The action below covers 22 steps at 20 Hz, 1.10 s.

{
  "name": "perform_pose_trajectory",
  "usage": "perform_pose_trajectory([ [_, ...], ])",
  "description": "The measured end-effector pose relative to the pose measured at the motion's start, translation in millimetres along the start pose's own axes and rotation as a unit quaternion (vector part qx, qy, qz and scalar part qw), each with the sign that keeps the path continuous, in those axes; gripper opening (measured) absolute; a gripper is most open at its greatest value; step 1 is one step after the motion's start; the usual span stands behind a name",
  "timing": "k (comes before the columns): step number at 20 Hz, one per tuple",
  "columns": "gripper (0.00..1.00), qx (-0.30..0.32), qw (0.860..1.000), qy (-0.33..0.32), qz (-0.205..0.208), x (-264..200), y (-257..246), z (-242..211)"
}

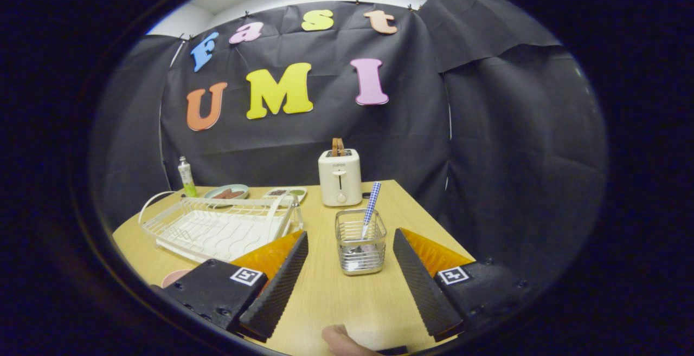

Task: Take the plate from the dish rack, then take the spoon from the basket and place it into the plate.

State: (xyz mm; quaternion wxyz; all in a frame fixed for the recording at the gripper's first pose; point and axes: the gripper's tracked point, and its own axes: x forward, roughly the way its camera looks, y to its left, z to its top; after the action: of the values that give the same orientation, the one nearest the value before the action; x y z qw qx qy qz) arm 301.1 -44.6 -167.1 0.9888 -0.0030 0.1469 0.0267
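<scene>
The spoon (371, 209) stands upright and slightly tilted in the basket (360, 248), its handle patterned in a fine blue-and-white check and rising above the rim; its bowl sits low inside, blurred behind the wires. The basket is a small square holder of shiny metal wire with a solid band at its base, standing on the table (336, 296) at the centre of the frame, just ahead of the hand-held gripper (351, 256) and between the lines of its two fingers. The gripper is released, fingers spread wide apart with ridged inner faces, touching nothing. At the lower left edge, partly hidden behind the left finger, a pale pink rounded rim (174, 277) shows, likely the plate. The dish rack (219, 226), of white coated wire with curved handles, lies at centre left with no dishes in it. The table is light wood with a smooth grain. Further back stand a cream toaster (340, 177) with bread in its slot, a small bottle (187, 177), a round dish (226, 192) and a tray (287, 193). A fingertip (341, 341) shows at the bottom centre.
</scene>
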Motion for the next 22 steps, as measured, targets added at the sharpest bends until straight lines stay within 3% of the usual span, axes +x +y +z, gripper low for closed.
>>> perform_pose_trajectory([
  [6,1.00,-0.019,1.000,0.007,0.009,63,-16,31],
  [16,0.99,0.037,0.998,0.056,0.003,159,-23,45],
  [19,0.73,0.082,0.994,0.073,0.021,167,-17,41],
  [22,0.43,0.071,0.994,0.079,0.021,163,-13,41],
])
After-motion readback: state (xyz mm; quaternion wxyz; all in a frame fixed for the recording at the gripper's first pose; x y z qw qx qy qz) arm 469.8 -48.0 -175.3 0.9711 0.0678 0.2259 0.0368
